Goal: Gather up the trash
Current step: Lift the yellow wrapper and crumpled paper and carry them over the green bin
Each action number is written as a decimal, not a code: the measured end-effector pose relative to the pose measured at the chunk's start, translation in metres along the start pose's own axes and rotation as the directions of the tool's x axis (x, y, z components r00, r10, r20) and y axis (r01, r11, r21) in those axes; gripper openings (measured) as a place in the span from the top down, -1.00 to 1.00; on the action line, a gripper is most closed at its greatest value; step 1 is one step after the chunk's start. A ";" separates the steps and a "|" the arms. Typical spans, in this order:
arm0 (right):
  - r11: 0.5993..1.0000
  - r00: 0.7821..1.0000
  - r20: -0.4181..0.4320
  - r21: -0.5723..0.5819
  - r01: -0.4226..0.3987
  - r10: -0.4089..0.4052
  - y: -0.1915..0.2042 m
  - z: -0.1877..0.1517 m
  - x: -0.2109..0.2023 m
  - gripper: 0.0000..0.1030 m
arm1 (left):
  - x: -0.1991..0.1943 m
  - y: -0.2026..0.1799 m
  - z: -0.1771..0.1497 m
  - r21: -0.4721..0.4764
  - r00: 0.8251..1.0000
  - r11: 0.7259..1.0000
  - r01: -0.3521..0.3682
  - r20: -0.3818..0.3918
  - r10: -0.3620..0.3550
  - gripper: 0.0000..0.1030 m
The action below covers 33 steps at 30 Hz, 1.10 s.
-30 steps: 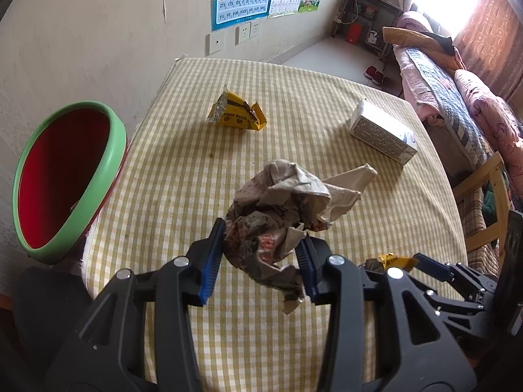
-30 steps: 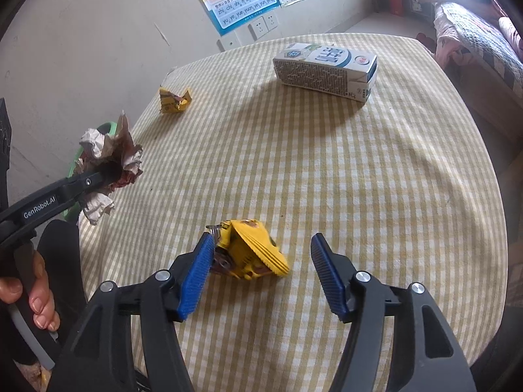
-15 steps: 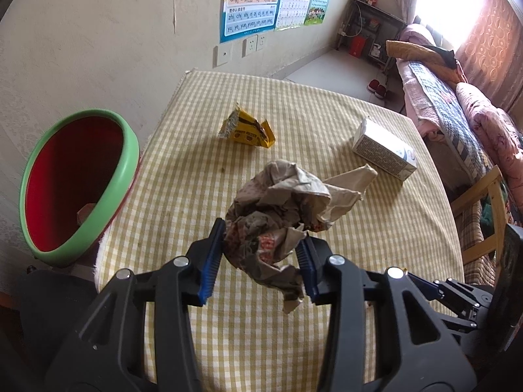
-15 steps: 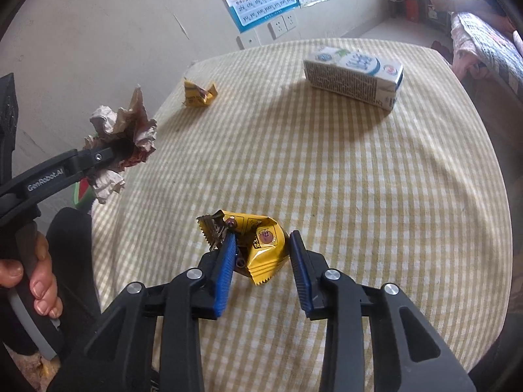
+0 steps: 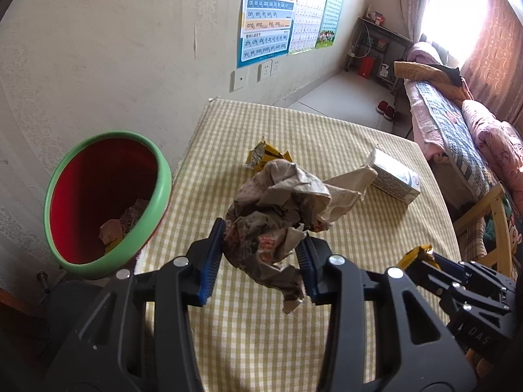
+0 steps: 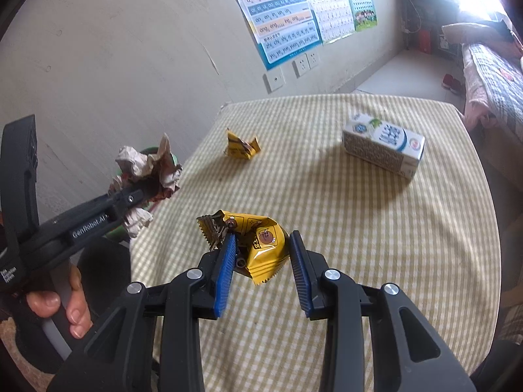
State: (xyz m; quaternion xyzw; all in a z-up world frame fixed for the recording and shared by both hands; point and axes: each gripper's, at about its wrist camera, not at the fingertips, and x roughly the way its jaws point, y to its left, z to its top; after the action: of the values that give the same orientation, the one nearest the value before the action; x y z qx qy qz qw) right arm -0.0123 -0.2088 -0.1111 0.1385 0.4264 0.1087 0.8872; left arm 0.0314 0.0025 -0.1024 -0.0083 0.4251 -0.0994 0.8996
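Observation:
My left gripper (image 5: 261, 232) is shut on a ball of crumpled brown and white paper (image 5: 281, 196), held in the air above the checked table (image 5: 359, 245) near its left edge. To its left stands a red bin with a green rim (image 5: 163, 196), with some trash at its bottom. My right gripper (image 6: 262, 240) is shut on a yellow snack wrapper (image 6: 264, 248), lifted off the cloth. In the right wrist view the left gripper (image 6: 143, 192) and its paper ball (image 6: 147, 163) hang at the left.
A second yellow wrapper (image 6: 242, 145) lies near the table's far left. A white and blue carton (image 6: 382, 150) lies on its side at the far right. A wooden chair (image 5: 490, 209) and a bed (image 5: 457, 130) stand right of the table; a wall is behind.
My right gripper closed on the yellow wrapper and lifted it off the table. The left gripper rose with the paper ball, and the bin's inside came more into view.

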 end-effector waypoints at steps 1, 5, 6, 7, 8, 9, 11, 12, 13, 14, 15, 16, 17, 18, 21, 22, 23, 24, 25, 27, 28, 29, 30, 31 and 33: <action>1.000 1.000 0.005 -0.002 -0.001 0.001 0.002 0.002 0.000 0.36 | -0.001 0.001 0.001 -0.003 1.000 1.000 -0.003 0.003 0.003 0.22; 1.000 1.000 0.021 -0.017 -0.008 0.008 0.010 0.011 -0.003 0.36 | -0.003 0.007 0.003 -0.011 1.000 1.000 -0.014 0.013 0.014 0.22; 1.000 1.000 0.023 -0.019 -0.009 0.010 0.011 0.012 -0.003 0.36 | -0.004 0.008 0.003 -0.012 1.000 1.000 -0.016 0.016 0.017 0.22; 1.000 1.000 0.024 -0.022 -0.011 0.012 0.012 0.012 -0.004 0.36 | -0.004 0.009 0.003 -0.014 1.000 1.000 -0.017 0.017 0.018 0.22; 1.000 1.000 0.024 -0.025 -0.013 0.013 0.013 0.013 -0.003 0.36 | -0.005 0.011 0.003 -0.017 1.000 1.000 -0.017 0.018 0.017 0.22; 1.000 1.000 0.024 -0.028 -0.013 0.014 0.015 0.013 -0.003 0.36 | -0.006 0.012 0.003 -0.019 1.000 1.000 -0.017 0.020 0.017 0.22; 0.999 1.000 0.022 -0.033 -0.016 0.016 0.018 0.014 0.000 0.36 | -0.007 0.013 0.004 -0.022 1.000 1.000 -0.018 0.025 0.018 0.22; 0.999 1.000 0.023 -0.035 -0.017 0.017 0.020 0.015 -0.001 0.36 | -0.007 0.013 0.004 -0.022 0.999 1.000 -0.019 0.027 0.019 0.22; 0.999 1.000 0.023 -0.038 -0.018 0.019 0.022 0.016 0.000 0.36 | -0.008 0.014 0.004 -0.024 0.999 1.000 -0.020 0.029 0.020 0.22; 0.999 1.000 0.024 -0.041 -0.020 0.021 0.023 0.017 0.001 0.36 | -0.008 0.014 0.004 -0.025 0.999 0.999 -0.021 0.030 0.021 0.22; 0.999 0.999 0.024 -0.044 -0.021 0.022 0.024 0.018 0.001 0.36 | -0.008 0.015 0.005 -0.026 0.999 0.999 -0.022 0.030 0.023 0.22; 0.999 0.999 0.025 -0.047 -0.023 0.024 0.026 0.019 0.002 0.36 | -0.008 0.016 0.005 -0.027 0.999 0.999 -0.024 0.031 0.024 0.22; 0.998 0.999 0.027 -0.050 -0.025 0.026 0.027 0.020 0.003 0.36 | -0.008 0.017 0.004 -0.029 0.999 0.999 -0.025 0.031 0.026 0.22; 0.998 0.999 0.028 -0.054 -0.026 0.028 0.029 0.022 0.003 0.36 | -0.008 0.017 0.004 -0.031 0.999 0.999 -0.026 0.031 0.027 0.22; 0.998 0.999 0.030 -0.060 -0.032 0.034 0.032 0.024 0.004 0.36 | -0.008 0.020 0.004 -0.033 0.999 0.999 -0.032 0.032 0.033 0.22; 0.997 0.999 0.030 -0.063 -0.034 0.036 0.033 0.025 0.005 0.36 | -0.009 0.020 0.004 -0.032 0.999 0.999 -0.036 0.034 0.037 0.22; 0.997 0.999 0.029 -0.066 -0.036 0.038 0.034 0.026 0.006 0.36 | -0.008 0.020 0.004 -0.032 0.999 0.999 -0.038 0.035 0.039 0.22; 0.997 0.999 0.030 -0.068 -0.038 0.040 0.036 0.026 0.006 0.36 | -0.009 0.021 0.004 -0.033 0.998 0.999 -0.040 0.036 0.041 0.22; 0.997 0.999 0.030 -0.071 -0.041 0.044 0.037 0.027 0.007 0.36 | -0.009 0.021 0.004 -0.034 0.998 0.999 -0.042 0.037 0.043 0.22; 0.996 0.998 0.032 -0.076 -0.045 0.047 0.041 0.030 0.008 0.36 | -0.009 0.023 0.005 -0.033 0.998 0.998 -0.049 0.041 0.050 0.22; 0.996 0.998 0.033 -0.078 -0.046 0.049 0.042 0.031 0.010 0.36 | -0.009 0.024 0.005 -0.032 0.998 0.998 -0.052 0.043 0.054 0.22; 0.996 0.998 0.035 -0.080 -0.049 0.052 0.043 0.032 0.010 0.36 | -0.010 0.025 0.006 -0.033 0.997 0.998 -0.057 0.045 0.058 0.22; 0.995 0.998 0.036 -0.082 -0.051 0.055 0.045 0.033 0.011 0.36 | -0.010 0.026 0.006 -0.035 0.997 0.998 -0.060 0.047 0.062 0.22; 0.995 0.998 0.037 -0.085 -0.054 0.057 0.047 0.034 0.010 0.36 | -0.010 0.027 0.006 -0.038 0.997 0.997 -0.063 0.049 0.065 0.22; 0.994 0.997 0.040 -0.090 -0.058 0.062 0.050 0.037 0.011 0.36 | -0.011 0.030 0.007 -0.044 0.996 0.997 -0.069 0.052 0.071 0.22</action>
State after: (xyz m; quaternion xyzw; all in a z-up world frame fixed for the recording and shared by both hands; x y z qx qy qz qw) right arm 0.0199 -0.1643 -0.0807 0.1139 0.3979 0.1511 0.8977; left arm 0.0347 0.0333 -0.0927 -0.0152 0.4032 -0.0584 0.9131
